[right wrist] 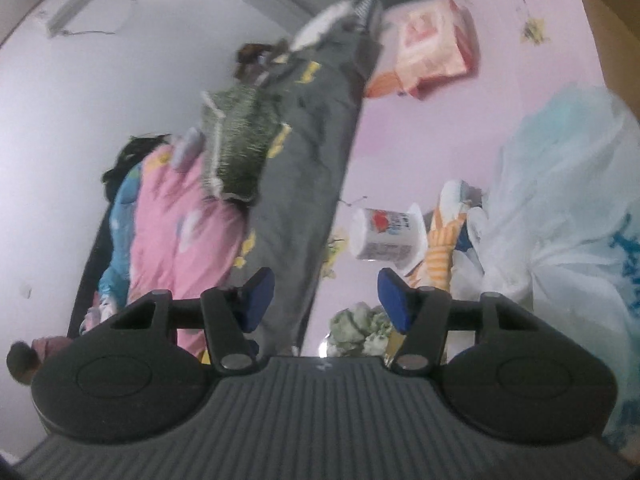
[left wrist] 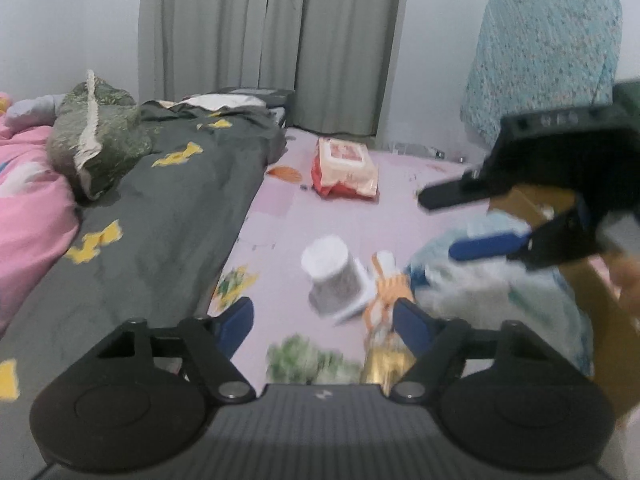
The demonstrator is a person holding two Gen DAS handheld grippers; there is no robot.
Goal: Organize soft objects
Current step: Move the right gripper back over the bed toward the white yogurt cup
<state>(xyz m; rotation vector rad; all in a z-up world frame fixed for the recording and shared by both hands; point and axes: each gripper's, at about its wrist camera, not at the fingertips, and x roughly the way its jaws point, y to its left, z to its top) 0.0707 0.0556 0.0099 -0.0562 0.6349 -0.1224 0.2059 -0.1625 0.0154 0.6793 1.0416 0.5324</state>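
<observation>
My left gripper (left wrist: 322,320) is open and empty above the pink sheet (left wrist: 400,208). Ahead lie a white tub (left wrist: 334,276), an orange striped soft toy (left wrist: 386,296) and a pale blue and white bag (left wrist: 492,296). My right gripper (left wrist: 452,224) shows at the right in the left wrist view, open above the bag. In the right wrist view, tilted sideways, my right gripper (right wrist: 326,300) is open and empty, facing the tub (right wrist: 386,234), the striped toy (right wrist: 440,252) and the bag (right wrist: 560,200).
A grey blanket with yellow patches (left wrist: 168,208) and a green cushion (left wrist: 96,136) lie left, beside a pink quilt (left wrist: 28,208). A red and white packet (left wrist: 346,168) lies farther back. A cardboard box (left wrist: 600,320) stands right. Green crumpled stuff (left wrist: 308,360) lies near.
</observation>
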